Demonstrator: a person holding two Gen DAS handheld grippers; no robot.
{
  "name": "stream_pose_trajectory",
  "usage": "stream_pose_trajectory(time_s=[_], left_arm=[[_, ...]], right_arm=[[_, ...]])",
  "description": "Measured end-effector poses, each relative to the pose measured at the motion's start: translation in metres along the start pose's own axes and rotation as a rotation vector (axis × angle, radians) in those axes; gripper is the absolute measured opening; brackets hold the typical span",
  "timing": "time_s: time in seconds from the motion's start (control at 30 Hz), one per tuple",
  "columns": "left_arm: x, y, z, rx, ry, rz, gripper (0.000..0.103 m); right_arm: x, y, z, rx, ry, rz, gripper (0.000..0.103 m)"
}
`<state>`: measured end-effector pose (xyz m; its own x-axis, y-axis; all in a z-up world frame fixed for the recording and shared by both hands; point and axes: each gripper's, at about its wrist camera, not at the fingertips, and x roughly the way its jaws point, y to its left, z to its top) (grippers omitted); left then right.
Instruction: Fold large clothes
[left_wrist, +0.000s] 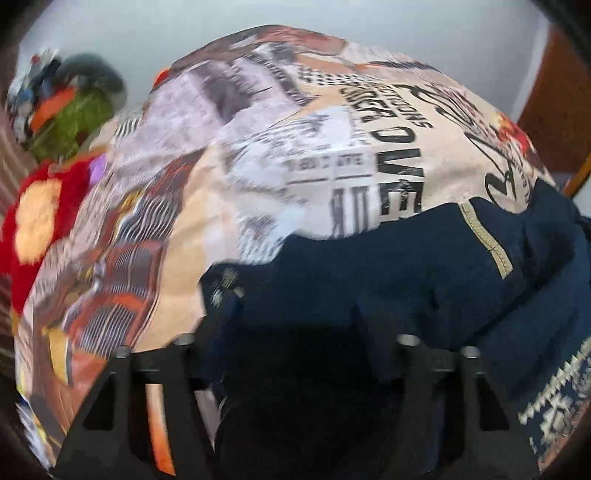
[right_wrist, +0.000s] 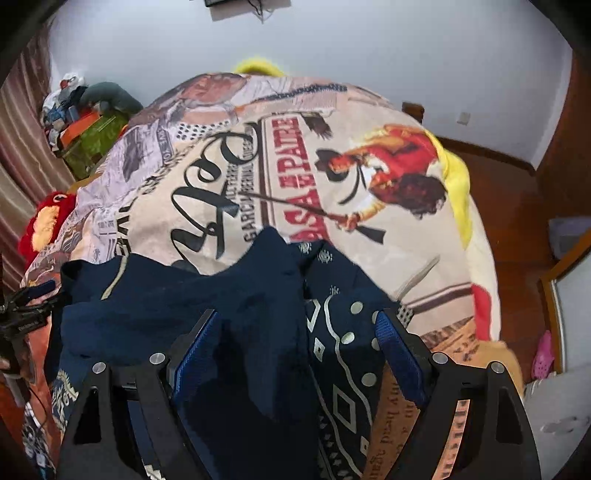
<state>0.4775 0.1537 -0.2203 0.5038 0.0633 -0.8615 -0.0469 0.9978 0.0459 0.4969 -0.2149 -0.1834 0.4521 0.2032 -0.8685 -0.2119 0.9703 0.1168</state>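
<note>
Navy garment (right_wrist: 229, 302) with cream geometric print sits bunched on the bed, on top of the printed bedspread (right_wrist: 295, 166) with poster graphics and lettering. In the right wrist view the right gripper (right_wrist: 295, 332) has its blue-padded fingers (right_wrist: 399, 350) spread wide, released, with a peak of the navy fabric rising between them; cloth touches neither pad clearly. Patterned side of the garment lies toward the right finger, plain navy toward the left. In the left wrist view the left gripper (left_wrist: 295, 354) is low over the same navy garment (left_wrist: 406, 266), fabric fills the gap and the fingertips are lost in dark cloth and blur, so cannot tell if it is clenched or released. A beige seam strip (left_wrist: 487, 240) runs across the navy cloth. Red plush toy (right_wrist: 40, 225) at the bed's left edge, green box (right_wrist: 92, 144) with clutter beyond it, yellow fabric (right_wrist: 458, 192) along the bed's right edge, wood floor (right_wrist: 517, 206) to the right.
</note>
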Motion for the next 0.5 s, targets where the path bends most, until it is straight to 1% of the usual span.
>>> stream_pose_trajectory(time_s=[0.03, 0.07, 0.1, 0.2, 0.23, 0.3, 0.4, 0.5], left_arm=[[0.002, -0.006, 0.003, 0.019, -0.003, 0.016, 0.033], [0.004, -0.012, 0.006, 0.032, -0.005, 0.039, 0.011], [0.005, -0.014, 0.008, 0.038, -0.007, 0.058, 0.004], [-0.003, -0.010, 0.015, 0.016, -0.053, 0.114, 0.004], [-0.008, 0.000, 0.017, -0.013, -0.079, 0.156, 0.004], [-0.013, 0.020, 0.020, -0.073, -0.096, 0.215, 0.004], [-0.006, 0.046, 0.020, -0.122, -0.067, 0.249, 0.004], [0.013, 0.057, 0.011, -0.132, -0.003, 0.240, 0.004]], right_arm=[[0.003, 0.000, 0.000, -0.004, 0.010, -0.002, 0.084], [0.007, 0.001, -0.001, -0.016, 0.020, -0.010, 0.084], [0.010, 0.002, -0.002, -0.028, 0.027, -0.018, 0.084], [0.015, 0.004, -0.004, -0.062, 0.040, -0.038, 0.084], [0.016, 0.004, -0.005, -0.072, 0.040, -0.045, 0.084], [0.018, 0.003, -0.009, -0.089, 0.040, -0.061, 0.084], [0.019, -0.003, -0.014, -0.084, 0.031, -0.064, 0.083], [0.017, -0.006, -0.015, -0.066, 0.012, -0.077, 0.083]])
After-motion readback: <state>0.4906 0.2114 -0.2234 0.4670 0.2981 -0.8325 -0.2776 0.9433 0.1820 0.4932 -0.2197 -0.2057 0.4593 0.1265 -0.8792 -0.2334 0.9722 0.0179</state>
